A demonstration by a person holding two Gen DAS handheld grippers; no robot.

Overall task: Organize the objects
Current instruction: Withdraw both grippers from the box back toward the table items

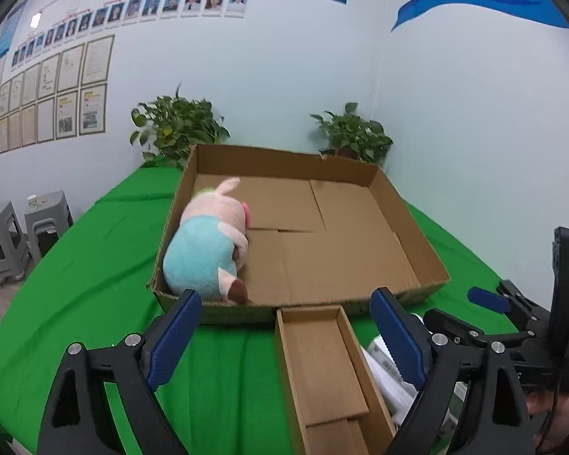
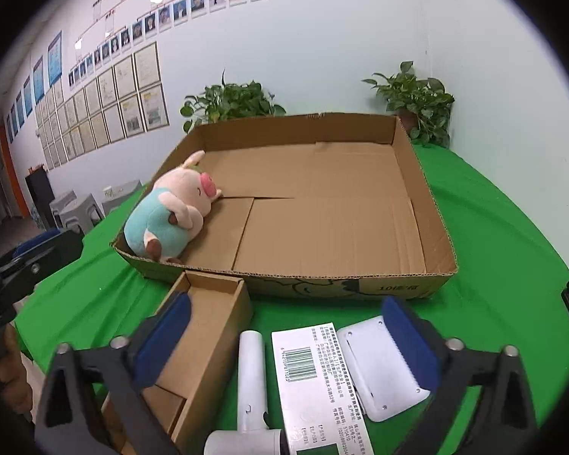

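Observation:
A plush pig [image 1: 208,242] in a blue outfit lies in the left near corner of a large shallow cardboard box [image 1: 417,242]; it shows in the right wrist view too [image 2: 170,212]. A small narrow cardboard box [image 1: 322,364] stands open in front of the large box [image 2: 436,227]. My left gripper [image 1: 288,337] is open and empty above the small box [image 2: 205,341]. My right gripper [image 2: 284,345] is open and empty over a white hair dryer [image 2: 250,379], a white barcode box [image 2: 315,386] and a white flat device [image 2: 379,371].
The table has a green cloth [image 1: 95,265]. Two potted plants [image 1: 178,129] [image 1: 354,134] stand behind the large box by the wall. Grey stools [image 1: 22,231] stand at the left, off the table. My right gripper's body [image 1: 531,326] shows at the left wrist view's right edge.

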